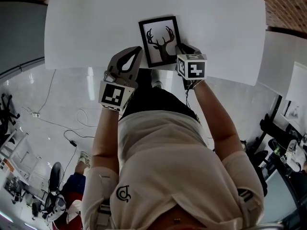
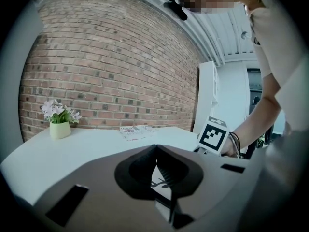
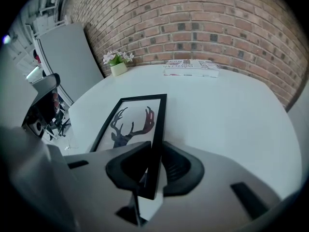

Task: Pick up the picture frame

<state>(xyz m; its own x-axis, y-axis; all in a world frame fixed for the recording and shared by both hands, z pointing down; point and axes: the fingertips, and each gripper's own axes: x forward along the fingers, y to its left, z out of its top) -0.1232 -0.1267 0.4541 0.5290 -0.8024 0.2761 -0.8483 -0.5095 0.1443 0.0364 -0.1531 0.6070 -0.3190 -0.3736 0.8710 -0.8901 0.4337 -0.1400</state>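
The picture frame (image 1: 160, 41) lies flat at the near edge of the white bench (image 1: 81, 28). The right gripper (image 3: 154, 166) has its fingers (image 3: 177, 167) closed on the frame's right edge, near the lower corner. The left gripper (image 2: 155, 153), its fingers pressed together and empty, hovers just beside the frame's left side.

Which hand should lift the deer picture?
Right. The right tool grips the picture frame by its edge, which sits between its jaws. The left tool is shut and empty, off to the frame's side.
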